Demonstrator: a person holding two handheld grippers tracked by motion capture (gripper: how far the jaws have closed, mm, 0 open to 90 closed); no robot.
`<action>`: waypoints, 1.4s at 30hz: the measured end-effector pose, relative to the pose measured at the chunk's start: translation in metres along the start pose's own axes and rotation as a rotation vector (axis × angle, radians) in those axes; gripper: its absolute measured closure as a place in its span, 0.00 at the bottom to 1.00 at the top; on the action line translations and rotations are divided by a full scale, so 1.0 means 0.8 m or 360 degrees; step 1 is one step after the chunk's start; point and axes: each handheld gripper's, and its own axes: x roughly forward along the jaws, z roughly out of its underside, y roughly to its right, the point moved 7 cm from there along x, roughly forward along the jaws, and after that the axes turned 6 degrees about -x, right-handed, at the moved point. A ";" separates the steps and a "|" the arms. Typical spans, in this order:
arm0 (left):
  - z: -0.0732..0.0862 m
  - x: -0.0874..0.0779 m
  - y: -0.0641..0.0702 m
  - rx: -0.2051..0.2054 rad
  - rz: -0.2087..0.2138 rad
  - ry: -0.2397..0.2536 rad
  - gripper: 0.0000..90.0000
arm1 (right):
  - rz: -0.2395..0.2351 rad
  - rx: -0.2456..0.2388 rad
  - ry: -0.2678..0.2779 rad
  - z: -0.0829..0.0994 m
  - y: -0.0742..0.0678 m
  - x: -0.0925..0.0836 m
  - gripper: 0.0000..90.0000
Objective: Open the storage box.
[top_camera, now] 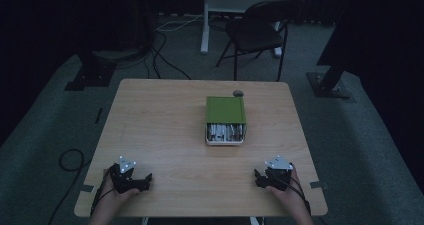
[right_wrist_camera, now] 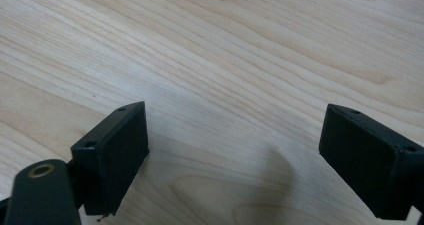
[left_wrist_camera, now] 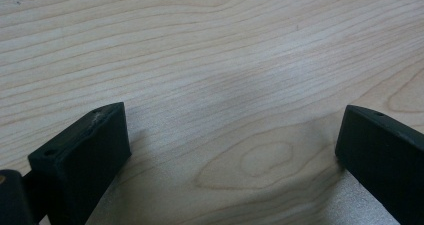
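Both grippers rest low at the near edge of the table, each held from behind by a hand whose forearm enters over that edge. Left gripper sits near the near left corner, its grey three-cornered plate facing up and its jaws pointing toward the table's right side. In the left gripper view, the left gripper has its jaws set wide apart over bare wood grain, with nothing between them. Right gripper sits near the near right corner, its plate up and its jaws pointing toward the table's left side. In the right gripper view, the right gripper likewise has its jaws spread wide over bare wood.

Green box lies right of the table's centre, well apart from both grippers. Its near end is open and shows pale contents. Small dark round object lies just beyond the box, near the far edge.
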 end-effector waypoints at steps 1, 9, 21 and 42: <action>0.000 0.000 0.000 0.0000 0.0000 0.0000 0.02 | -0.0003 -0.0013 0.0005 -0.002 -0.002 0.001 0.13; 0.000 0.000 0.000 0.0000 0.0000 0.0000 0.02 | 0.0008 -0.0073 0.0036 -0.021 -0.012 0.004 0.13; 0.000 0.000 0.000 -0.0001 0.0001 0.0001 0.02 | 0.0063 -0.0252 0.0067 -0.046 -0.029 0.011 0.14; 0.000 0.000 0.000 -0.0002 0.0001 0.0001 0.02 | 0.0148 -0.0663 0.0132 -0.096 -0.081 0.022 0.15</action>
